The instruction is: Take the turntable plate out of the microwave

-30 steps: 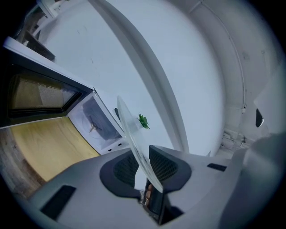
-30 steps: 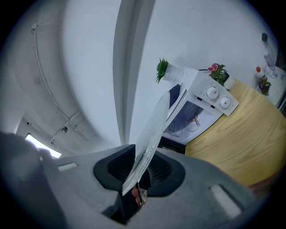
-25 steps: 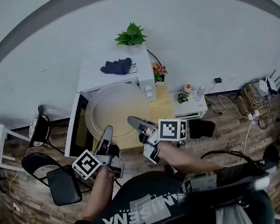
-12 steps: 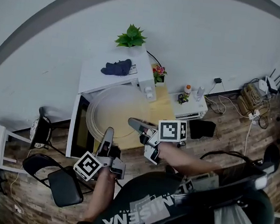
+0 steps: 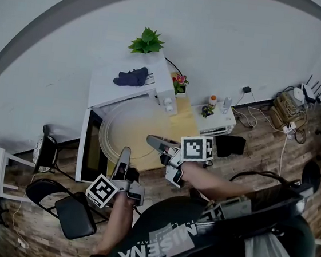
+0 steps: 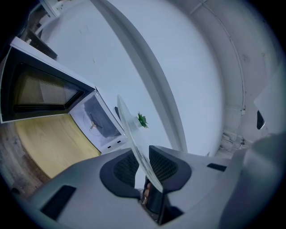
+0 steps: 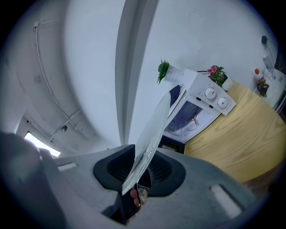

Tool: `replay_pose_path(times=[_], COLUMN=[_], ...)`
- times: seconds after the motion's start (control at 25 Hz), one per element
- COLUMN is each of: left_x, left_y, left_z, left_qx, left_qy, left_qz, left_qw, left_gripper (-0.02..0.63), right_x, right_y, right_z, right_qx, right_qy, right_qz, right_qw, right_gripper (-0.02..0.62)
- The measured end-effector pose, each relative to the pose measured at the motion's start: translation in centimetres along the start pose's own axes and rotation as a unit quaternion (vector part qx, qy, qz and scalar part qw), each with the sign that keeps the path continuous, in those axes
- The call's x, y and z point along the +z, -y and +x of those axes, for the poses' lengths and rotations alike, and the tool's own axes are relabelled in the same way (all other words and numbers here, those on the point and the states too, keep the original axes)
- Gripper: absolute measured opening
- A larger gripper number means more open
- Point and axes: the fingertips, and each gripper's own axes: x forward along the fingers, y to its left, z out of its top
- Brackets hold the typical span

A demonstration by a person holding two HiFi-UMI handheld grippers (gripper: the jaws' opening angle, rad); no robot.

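Note:
The round clear glass turntable plate point(image 5: 127, 128) hangs level in front of the white microwave point(image 5: 132, 87), whose door point(image 5: 88, 152) stands open at the left. My left gripper point(image 5: 124, 152) is shut on the plate's near rim, and my right gripper point(image 5: 151, 140) is shut on its right rim. In the left gripper view the plate point(image 6: 136, 136) runs edge-on between the dark pads of my left gripper point(image 6: 143, 169), with the empty microwave cavity point(image 6: 96, 120) beyond. In the right gripper view the plate point(image 7: 152, 132) is pinched the same way by my right gripper point(image 7: 139, 172).
The microwave stands on a wooden table point(image 5: 185, 125). A potted plant point(image 5: 147, 40) and a dark cloth point(image 5: 132, 76) lie on top of it, flowers point(image 5: 181, 82) beside it. A black chair point(image 5: 73, 213) stands lower left; a white shelf point(image 5: 217, 123) and cables point(image 5: 283, 110) are at the right.

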Motion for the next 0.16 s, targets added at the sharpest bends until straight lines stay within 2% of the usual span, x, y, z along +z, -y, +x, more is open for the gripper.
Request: replay_pose_path(times=[0.16], left_x=[-0.18], left_y=[-0.06], left_z=[-0.34], left_qx=[0.002], left_qy=[-0.002], left_qz=[0.0], left_qw=[1.0], left_gripper=[0.072], right_x=[-0.37], right_y=[0.03], right_z=[-0.18], right_qx=[-0.002], right_qy=[0.001], right_qz=[0.004], right_qw=[1.0], right_gripper=[0.081])
